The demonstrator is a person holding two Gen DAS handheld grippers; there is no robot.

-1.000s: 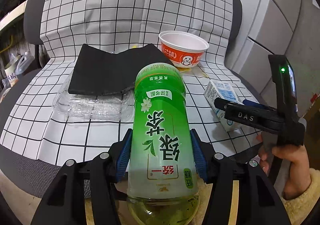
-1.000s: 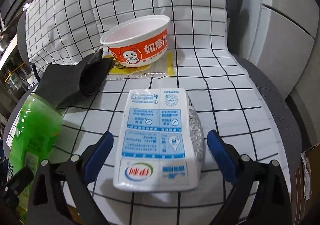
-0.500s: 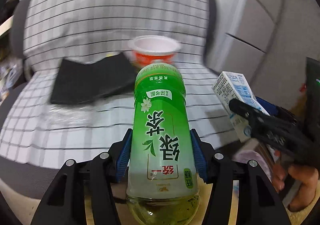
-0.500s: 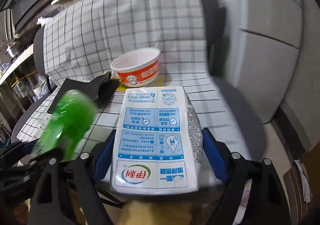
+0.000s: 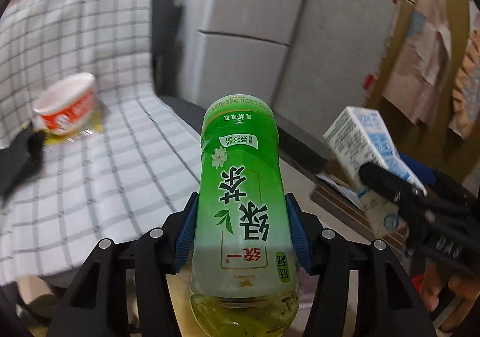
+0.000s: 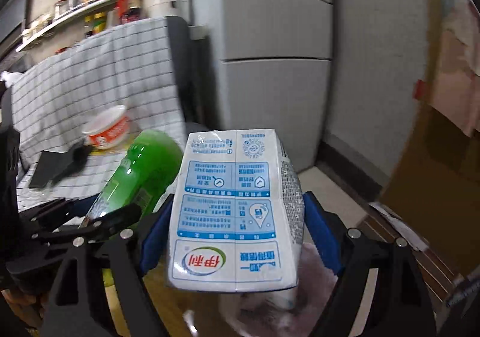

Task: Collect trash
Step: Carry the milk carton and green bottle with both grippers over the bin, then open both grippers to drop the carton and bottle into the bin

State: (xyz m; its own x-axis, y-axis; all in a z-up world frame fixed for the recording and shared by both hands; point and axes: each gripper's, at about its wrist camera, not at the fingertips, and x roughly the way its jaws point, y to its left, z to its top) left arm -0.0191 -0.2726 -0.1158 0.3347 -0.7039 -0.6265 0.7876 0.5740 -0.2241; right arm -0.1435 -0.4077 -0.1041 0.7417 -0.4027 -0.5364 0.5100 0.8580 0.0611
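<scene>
The left tool [image 5: 241, 235] clamps the green bottle [image 5: 240, 187], its cap cut off below. The right tool [image 6: 237, 235] clamps the milk carton [image 6: 237, 208]; the bowl [image 5: 64, 109] on the chair blurs.

tongs [image 5: 241, 235]: black frame | blue pads [image 5: 187, 229] | silver screws [image 5: 154, 233]
</scene>
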